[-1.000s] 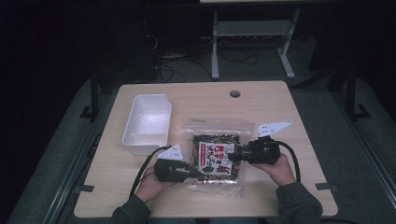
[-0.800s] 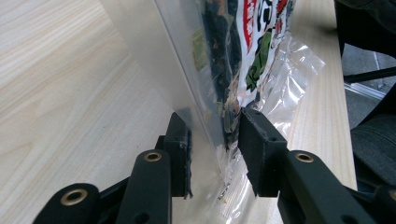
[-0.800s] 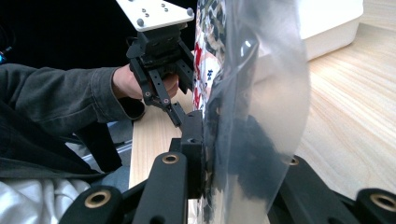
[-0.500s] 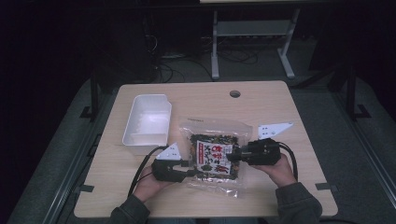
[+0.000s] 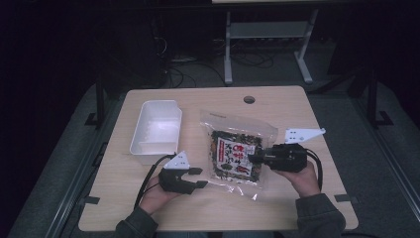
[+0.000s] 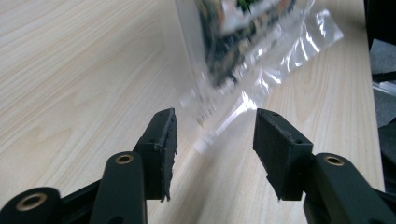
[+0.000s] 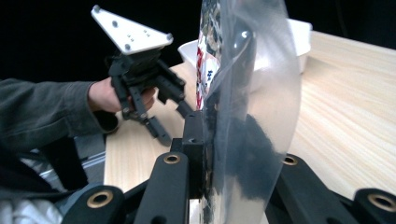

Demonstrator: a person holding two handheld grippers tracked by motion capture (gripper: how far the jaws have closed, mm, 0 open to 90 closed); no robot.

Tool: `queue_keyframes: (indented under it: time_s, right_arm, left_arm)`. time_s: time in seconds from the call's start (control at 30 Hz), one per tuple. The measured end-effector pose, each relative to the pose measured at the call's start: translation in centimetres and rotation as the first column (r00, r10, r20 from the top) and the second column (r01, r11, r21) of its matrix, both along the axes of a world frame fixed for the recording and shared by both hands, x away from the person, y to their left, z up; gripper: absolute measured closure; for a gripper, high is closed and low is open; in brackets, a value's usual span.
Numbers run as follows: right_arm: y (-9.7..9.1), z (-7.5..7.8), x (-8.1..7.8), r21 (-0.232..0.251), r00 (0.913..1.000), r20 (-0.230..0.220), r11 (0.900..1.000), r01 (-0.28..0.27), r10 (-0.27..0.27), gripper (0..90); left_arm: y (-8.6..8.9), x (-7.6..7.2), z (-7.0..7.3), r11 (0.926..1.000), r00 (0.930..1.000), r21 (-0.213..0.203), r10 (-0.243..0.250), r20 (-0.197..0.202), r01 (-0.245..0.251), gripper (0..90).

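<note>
Snack bag: I see a clear plastic bag of dark seaweed snack [image 5: 236, 157] with a red and white label, lying on the counter [image 5: 277, 106] between my two hands, its sealed top edge toward the far side.

Right claw: my right claw [image 5: 251, 157] comes in from the right and is clamped on the bag's right edge. In the right gripper view the film [image 7: 252, 93] stands upright between the two black jaws and I see the pads pressed against it.

Left claw: my left claw [image 5: 202, 177] sits just left of the bag's near left corner. Its jaws have just been opening; in the left gripper view they stand apart over bare wood, with the bag's crinkled corner [image 6: 233, 112] just ahead of the gap and nothing pinched between the pads.

Left hand: it [image 5: 156, 196] holds the claw body low over the near left part of the counter, the white three-cornered plate on top and the black cable looping toward the near edge.

Right hand: it [image 5: 302, 178] grips its claw at the near right, sleeve at the counter's near edge.

Tray: a white plastic tray [image 5: 156, 130] sits far left of the bag, apart from it; I see the tray's interior as plain white.

Counter: light wood, with a round cable hole [image 5: 249, 99] near the far edge.
</note>
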State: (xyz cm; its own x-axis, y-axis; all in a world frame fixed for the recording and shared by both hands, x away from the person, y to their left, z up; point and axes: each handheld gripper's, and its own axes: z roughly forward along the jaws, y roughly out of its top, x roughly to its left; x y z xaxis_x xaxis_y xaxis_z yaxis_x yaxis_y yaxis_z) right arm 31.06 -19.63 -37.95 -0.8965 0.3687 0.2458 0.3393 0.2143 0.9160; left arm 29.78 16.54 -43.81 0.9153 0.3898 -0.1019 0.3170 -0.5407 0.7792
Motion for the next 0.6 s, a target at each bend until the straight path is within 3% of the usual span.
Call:
queue_keyframes:
  time_s: [0.1, 0.2, 0.3, 0.33, 0.4, 0.53, 0.57, 0.6]
  right_arm:
    - [-0.22, 0.06, 0.04, 0.000, 0.9998, 0.000, 0.9998, 0.022, -0.022, 75.1]
    - [-0.52, 0.15, 0.09, -0.003, 0.9963, 0.001, 0.9963, 0.086, -0.086, 75.1]
    - [-0.65, 0.18, 0.10, -0.002, 0.9932, -0.004, 0.9932, 0.117, -0.117, 75.2]
    - [-0.77, 0.22, 0.09, -0.004, 0.9884, -0.006, 0.9884, 0.152, -0.152, 75.2]
    - [-0.82, 0.23, 0.11, -0.003, 0.9859, -0.005, 0.9859, 0.167, -0.167, 75.1]
    - [-0.84, 0.31, 0.06, -0.007, 0.9703, 0.000, 0.9703, 0.242, -0.242, 75.1]
    - [-0.84, 0.31, 0.06, -0.007, 0.9703, 0.000, 0.9703, 0.242, -0.242, 75.1]
    - [-0.72, 0.40, 0.01, -0.018, 0.9621, 0.005, 0.9619, 0.273, -0.273, 75.1]
  left_arm:
    - [-0.06, -0.05, -0.03, 1.0000, 1.0000, 0.007, 0.001, -0.001, -0.001, 47.1]
    - [-0.17, -0.14, -0.06, 0.9999, 1.0000, 0.016, 0.002, 0.004, -0.002, 45.0]
    - [-0.28, -0.20, -0.10, 0.9997, 1.0000, 0.023, 0.000, 0.008, 0.000, 44.0]
    - [-0.33, -0.21, -0.13, 0.9997, 1.0000, 0.025, 0.001, 0.009, -0.002, 42.2]
    - [-0.38, -0.23, -0.14, 0.9994, 0.9999, 0.032, 0.007, 0.012, -0.007, 40.7]
    - [-0.53, -0.46, -0.12, 0.9985, 0.9995, 0.054, 0.010, 0.029, -0.011, 37.4]
    - [-0.53, -0.46, -0.12, 0.9985, 0.9995, 0.054, 0.010, 0.029, -0.011, 37.0]
    - [-0.64, -0.60, -0.13, 0.9978, 0.9994, 0.065, 0.012, 0.032, -0.014, 36.2]
